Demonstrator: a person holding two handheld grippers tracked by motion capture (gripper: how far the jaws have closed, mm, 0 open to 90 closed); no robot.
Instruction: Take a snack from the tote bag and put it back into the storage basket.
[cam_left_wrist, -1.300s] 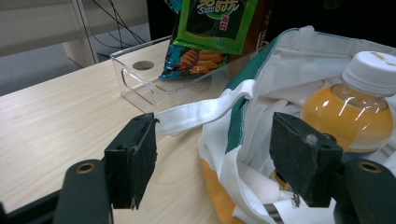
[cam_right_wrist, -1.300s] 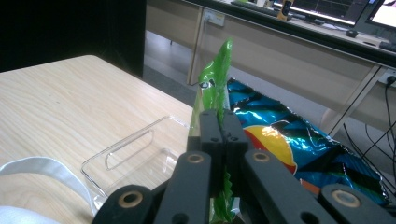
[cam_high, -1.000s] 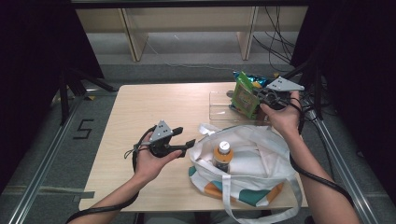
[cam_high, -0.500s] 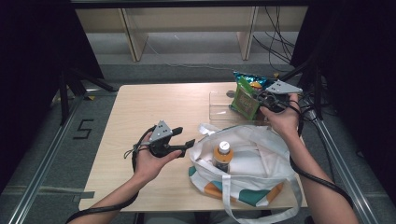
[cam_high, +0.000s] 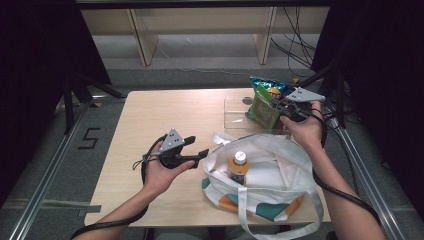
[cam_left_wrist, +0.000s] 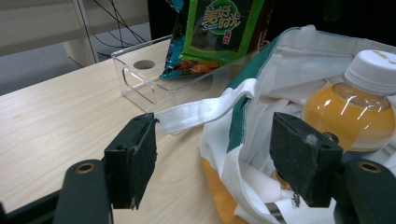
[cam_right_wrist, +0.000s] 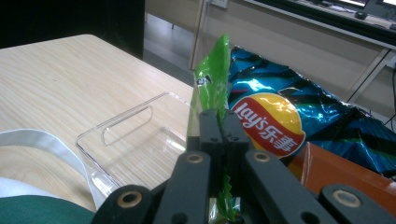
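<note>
- A pale wooden worktop (cam_high: 165, 115) is carrying everything here; every place below is given relative to the white tote bag.
- The white tote bag (cam_high: 280, 165), with green and orange patches, is lying open on the near right part of the worktop, its mouth gaping upward and one white strap (cam_left_wrist: 201, 114) trailing out toward the far side.
- A clear plastic tray (cam_high: 237, 112) is sitting just beyond the bag, touching or almost touching its far edge.
- A blue crisp packet (cam_right_wrist: 299, 116) is lying at the tray's far right end, beyond the bag.
- A green snack packet (cam_high: 264, 106) is hanging upright above the tray, just beyond the bag's far right corner, lifted off the worktop.
- The right tongs (cam_high: 280, 107) are pressing together on the top edge of the green snack packet, pinching it; in the right gripper view the foil is standing up between the two black jaws.
- The left tongs (cam_high: 199, 150) are hovering just left of the bag's rim, pointing at it with the jaws spread wide and nothing between the pads (cam_left_wrist: 133, 158).
- An orange drink bottle (cam_high: 239, 167) with a white cap is standing upright inside the bag, near its left side.
</note>
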